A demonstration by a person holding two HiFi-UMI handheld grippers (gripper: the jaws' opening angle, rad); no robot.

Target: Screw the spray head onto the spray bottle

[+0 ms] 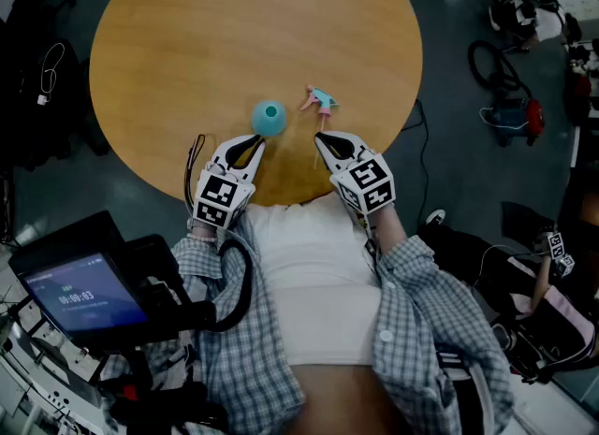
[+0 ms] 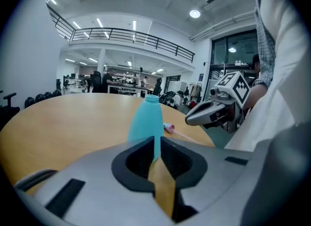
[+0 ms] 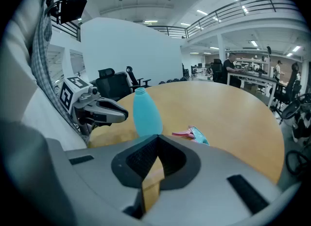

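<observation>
I have the left gripper (image 1: 255,143) and the right gripper (image 1: 320,138) at the table's (image 1: 187,40) near edge, mid-frame, both with jaws clenched together on nothing. The teal bottle (image 1: 269,118) stands upright just beyond the left one. The spray head (image 1: 320,101) lies to the bottle's right, apart from it.

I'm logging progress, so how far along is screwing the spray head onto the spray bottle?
Nothing looks done yet: the spray bottle stands upright on the table with a bare neck, and the spray head lies apart beside it. Nothing is in hand: the left hand-held gripper and the right hand-held gripper are both shut and empty. Left: picking up the head, steadying the bottle, screwing it on.
</observation>
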